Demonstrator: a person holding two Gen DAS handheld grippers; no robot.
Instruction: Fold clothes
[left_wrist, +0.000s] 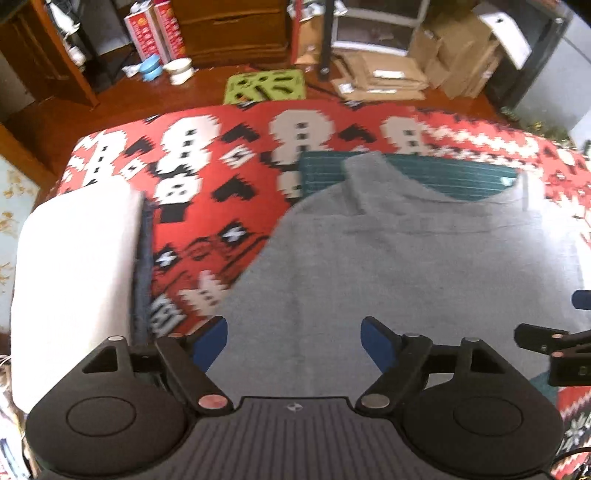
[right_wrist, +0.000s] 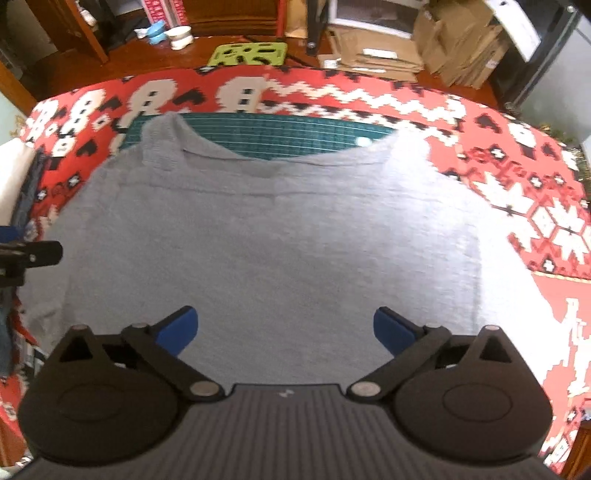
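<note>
the grey shirt (right_wrist: 266, 236) lies spread flat on the table, over the red patterned cloth (right_wrist: 517, 192), and i take this shirt as the landmark for all places. its far edge covers a part of the green cutting mat (right_wrist: 280, 129). at its far left corner a small flap of fabric stands up a little. the left gripper (left_wrist: 295, 341) hovers over the near left part of the shirt, its two blue fingers wide apart and holding nothing. the right gripper (right_wrist: 286, 328) hovers over the near middle of the shirt, its fingers also wide apart and empty. to the left of the shirt, at the table edge, there is a white folded item (left_wrist: 74, 266) on top of something dark, so i think one part of the work is already done. the grey shirt itself shows no clear fold yet, so its folding is only at the start, and both grippers must first take hold of an edge
</note>
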